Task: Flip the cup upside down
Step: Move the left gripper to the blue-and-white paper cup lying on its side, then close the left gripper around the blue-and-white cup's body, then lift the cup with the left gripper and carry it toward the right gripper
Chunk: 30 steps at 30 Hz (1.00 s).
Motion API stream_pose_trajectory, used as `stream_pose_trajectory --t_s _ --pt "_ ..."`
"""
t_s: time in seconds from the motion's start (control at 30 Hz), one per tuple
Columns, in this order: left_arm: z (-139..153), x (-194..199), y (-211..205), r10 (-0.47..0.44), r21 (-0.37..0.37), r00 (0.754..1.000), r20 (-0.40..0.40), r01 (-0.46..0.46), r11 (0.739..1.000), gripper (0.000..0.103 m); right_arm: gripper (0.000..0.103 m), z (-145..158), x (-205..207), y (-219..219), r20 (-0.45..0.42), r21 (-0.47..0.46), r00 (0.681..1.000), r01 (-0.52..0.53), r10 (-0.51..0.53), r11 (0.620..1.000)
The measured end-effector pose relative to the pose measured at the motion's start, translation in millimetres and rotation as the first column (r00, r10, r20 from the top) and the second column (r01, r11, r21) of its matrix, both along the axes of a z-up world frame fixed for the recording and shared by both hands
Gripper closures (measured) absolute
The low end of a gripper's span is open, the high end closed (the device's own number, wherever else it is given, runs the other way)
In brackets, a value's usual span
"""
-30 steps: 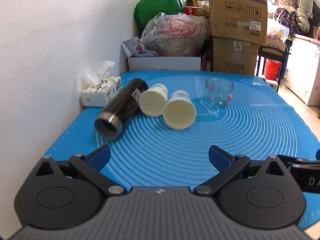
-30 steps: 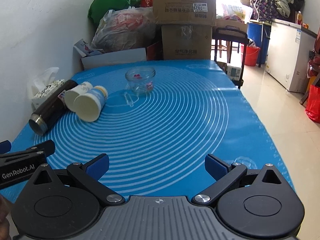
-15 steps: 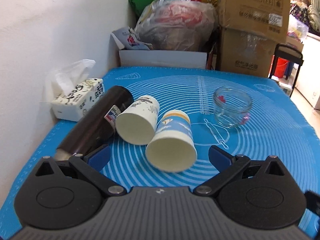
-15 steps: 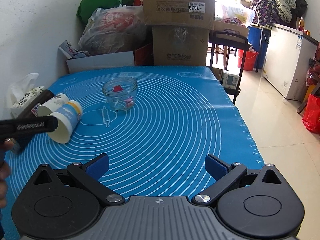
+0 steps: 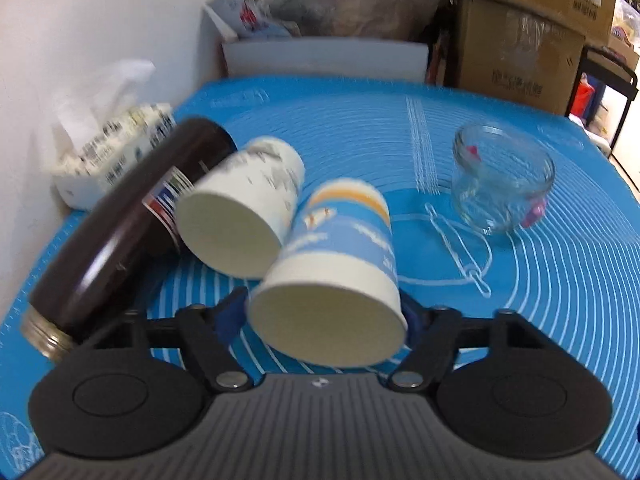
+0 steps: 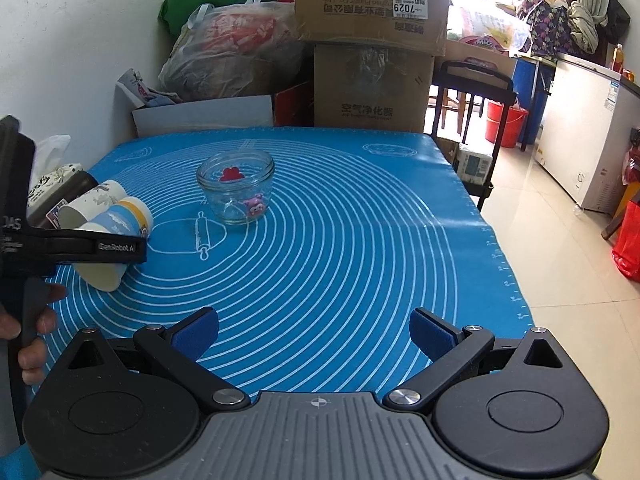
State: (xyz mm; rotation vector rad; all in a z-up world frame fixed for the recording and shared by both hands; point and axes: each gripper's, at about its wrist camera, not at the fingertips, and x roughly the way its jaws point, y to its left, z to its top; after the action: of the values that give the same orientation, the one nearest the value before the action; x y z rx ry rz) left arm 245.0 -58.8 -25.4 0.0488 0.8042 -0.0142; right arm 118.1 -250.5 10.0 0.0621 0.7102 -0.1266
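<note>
A blue-and-white paper cup (image 5: 340, 256) lies on its side on the blue mat (image 5: 540, 288), mouth toward me. My left gripper (image 5: 324, 314) is shut on its rim end, one blue pad on each side. It also shows in the right wrist view (image 6: 116, 236), held by the left gripper (image 6: 80, 246). A second white paper cup (image 5: 240, 208) lies on its side beside it. My right gripper (image 6: 314, 334) is open and empty over the mat's near edge.
A dark flask (image 5: 120, 232) lies left of the cups, by a tissue box (image 5: 116, 148) at the wall. A glass jar (image 5: 502, 184) stands upright to the right. Boxes and bags (image 6: 360, 40) stack behind the table. The floor (image 6: 560, 260) drops off right.
My left gripper moved forward to the blue-and-white cup and its fingers closed onto the rim end. My right gripper drifted forward slightly and stayed open.
</note>
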Motion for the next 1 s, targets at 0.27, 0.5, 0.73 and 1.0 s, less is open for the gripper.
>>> stream_pose_trajectory --t_s 0.27,0.5,0.73,1.0 --pt "9.7 -12.9 -4.6 -0.041 0.012 0.997 0.060 0.041 0.999 0.034 0.000 -4.1 -0.9 -0.8 -0.012 0.005 1.000 0.009 -0.009 1.000" --pt "15.7 -36.4 -11.0 -0.072 0.007 0.995 0.073 0.072 0.997 0.035 0.000 -0.2 -10.7 -0.8 -0.001 -0.002 1.000 0.012 -0.012 1.000" --pt "23.2 -81.1 -18.6 -0.078 -0.043 0.995 0.057 0.081 0.996 0.035 0.000 2.6 -30.8 -6.7 -0.007 -0.001 1.000 0.027 -0.027 1.000" --pt "17.5 -124.5 -35.0 -0.092 -0.040 0.995 0.025 0.093 0.995 0.035 0.000 1.3 -56.7 -18.5 -0.029 -0.014 0.998 0.056 -0.057 0.998"
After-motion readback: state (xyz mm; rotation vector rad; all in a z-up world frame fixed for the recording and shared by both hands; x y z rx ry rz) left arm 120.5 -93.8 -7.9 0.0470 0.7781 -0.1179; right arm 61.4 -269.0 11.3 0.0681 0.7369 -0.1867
